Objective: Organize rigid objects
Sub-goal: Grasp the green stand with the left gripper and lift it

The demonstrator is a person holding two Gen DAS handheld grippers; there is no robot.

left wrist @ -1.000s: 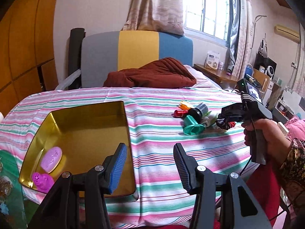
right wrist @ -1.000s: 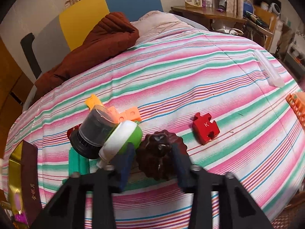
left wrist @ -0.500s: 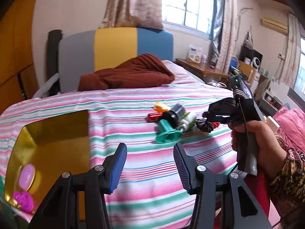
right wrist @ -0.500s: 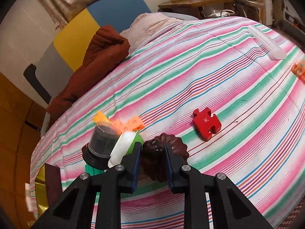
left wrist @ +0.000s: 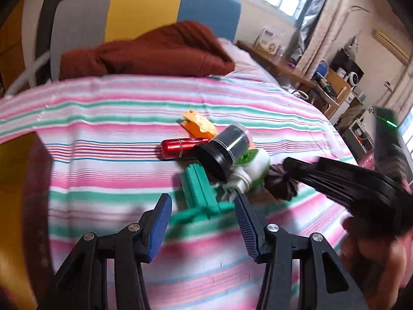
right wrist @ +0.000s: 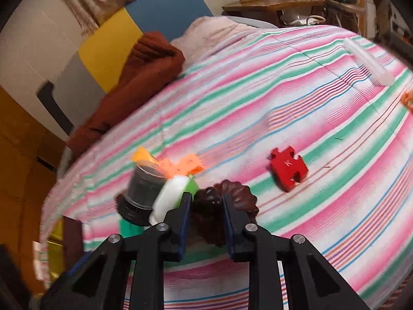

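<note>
A: Left wrist view first. The left gripper [left wrist: 202,222] hangs over the striped bedspread [left wrist: 103,170] with its jaws wide apart and nothing between the pads. Ahead of it, at twelve o'clock, lies the green piece [left wrist: 198,193]. Past that, toward one o'clock, are the black cap [left wrist: 224,152] and the white-and-green bottle [left wrist: 253,168], touching each other. The red tube [left wrist: 180,148] sits at eleven o'clock and the orange bits [left wrist: 198,125] behind it.

B: And the right one?

A: The right gripper [left wrist: 286,178] comes in from three o'clock, closed on the brown mould [left wrist: 281,184]. The gold tin [left wrist: 15,180] is at nine o'clock, blurred.

B: Now the right wrist view.

A: The right gripper [right wrist: 206,204] has its pads pressed against the brown mould [right wrist: 227,201] on both sides. The bottle [right wrist: 175,196] touches the left finger at ten o'clock, with the cap [right wrist: 144,191] beside it. The red puzzle piece [right wrist: 287,168] lies well apart at one o'clock.

B: Risks?

A: I think the fluted, sloping wall of the mould could slip out of the pads if it is swung fast. Lifting may also drag the bottle and roll the cap. The tin's near wall could catch the mould on the way in.
</note>
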